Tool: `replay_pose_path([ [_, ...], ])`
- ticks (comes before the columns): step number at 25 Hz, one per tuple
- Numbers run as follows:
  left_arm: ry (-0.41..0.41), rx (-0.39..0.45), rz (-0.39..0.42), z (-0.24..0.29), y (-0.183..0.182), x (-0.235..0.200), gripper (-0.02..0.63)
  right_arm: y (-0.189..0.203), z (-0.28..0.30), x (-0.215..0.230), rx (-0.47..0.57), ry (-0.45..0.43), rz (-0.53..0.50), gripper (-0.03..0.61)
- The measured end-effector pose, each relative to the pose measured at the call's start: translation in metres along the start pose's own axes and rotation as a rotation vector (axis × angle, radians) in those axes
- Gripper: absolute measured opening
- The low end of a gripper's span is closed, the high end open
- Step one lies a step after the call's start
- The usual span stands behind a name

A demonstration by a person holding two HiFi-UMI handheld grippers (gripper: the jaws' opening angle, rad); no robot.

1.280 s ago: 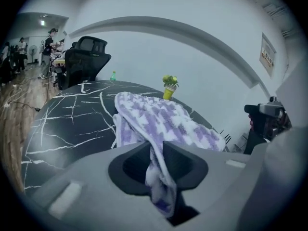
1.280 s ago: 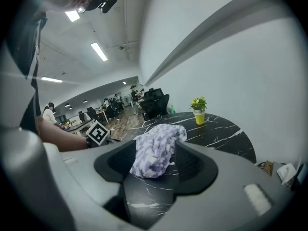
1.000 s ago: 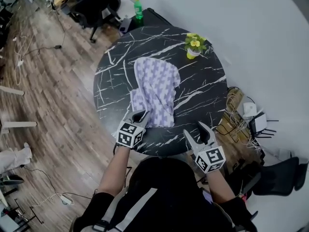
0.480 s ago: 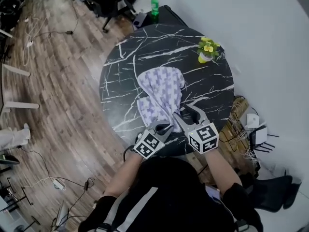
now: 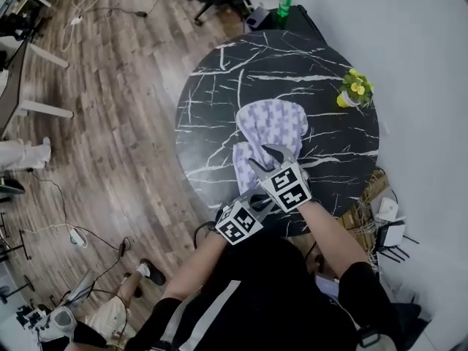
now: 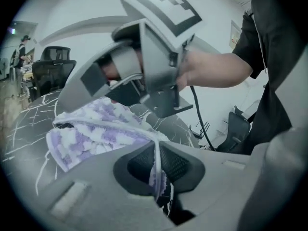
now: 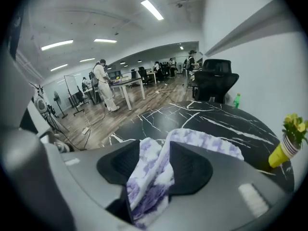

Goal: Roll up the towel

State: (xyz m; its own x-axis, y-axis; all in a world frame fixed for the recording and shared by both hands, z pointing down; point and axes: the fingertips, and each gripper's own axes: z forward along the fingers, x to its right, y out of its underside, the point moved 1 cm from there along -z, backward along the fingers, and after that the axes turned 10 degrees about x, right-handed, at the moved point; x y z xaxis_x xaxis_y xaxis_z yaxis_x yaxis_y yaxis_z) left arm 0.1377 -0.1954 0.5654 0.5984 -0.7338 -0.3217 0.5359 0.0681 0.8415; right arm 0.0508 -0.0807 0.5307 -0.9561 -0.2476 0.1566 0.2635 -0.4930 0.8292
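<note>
**A:** One big black bench (image 5: pixel 219 93). Where is the towel (image 5: pixel 274 123)?

**B:** On it, stretched long from 6 to 12 o'clock.

**A:** Who holds it?

**B:** Left tool (image 6: pixel 156 163) is pinched tight on the near edge at 6. Right tool (image 7: pixel 162 170), just beside it, has been closing and squeezes a thick fold. Both sit at the near end, so rolling should go toward 12, I think.
</note>
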Motion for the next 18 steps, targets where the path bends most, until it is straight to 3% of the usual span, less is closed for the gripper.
replay_pose_path([
  [7, -0.099, 0.033, -0.067, -0.017, 0.009, -0.001, 0.028, 0.008, 0.050, 0.008, -0.165, -0.012, -0.048, 0.193],
  [14, -0.180, 0.042, -0.113, -0.032, 0.019, -0.008, 0.028, 0.040, 0.061, 0.016, -0.264, -0.003, -0.054, 0.191],
  [18, -0.202, 0.037, -0.138, -0.033, 0.025, -0.009, 0.028, 0.046, 0.059, 0.016, -0.270, 0.002, -0.066, 0.102],
])
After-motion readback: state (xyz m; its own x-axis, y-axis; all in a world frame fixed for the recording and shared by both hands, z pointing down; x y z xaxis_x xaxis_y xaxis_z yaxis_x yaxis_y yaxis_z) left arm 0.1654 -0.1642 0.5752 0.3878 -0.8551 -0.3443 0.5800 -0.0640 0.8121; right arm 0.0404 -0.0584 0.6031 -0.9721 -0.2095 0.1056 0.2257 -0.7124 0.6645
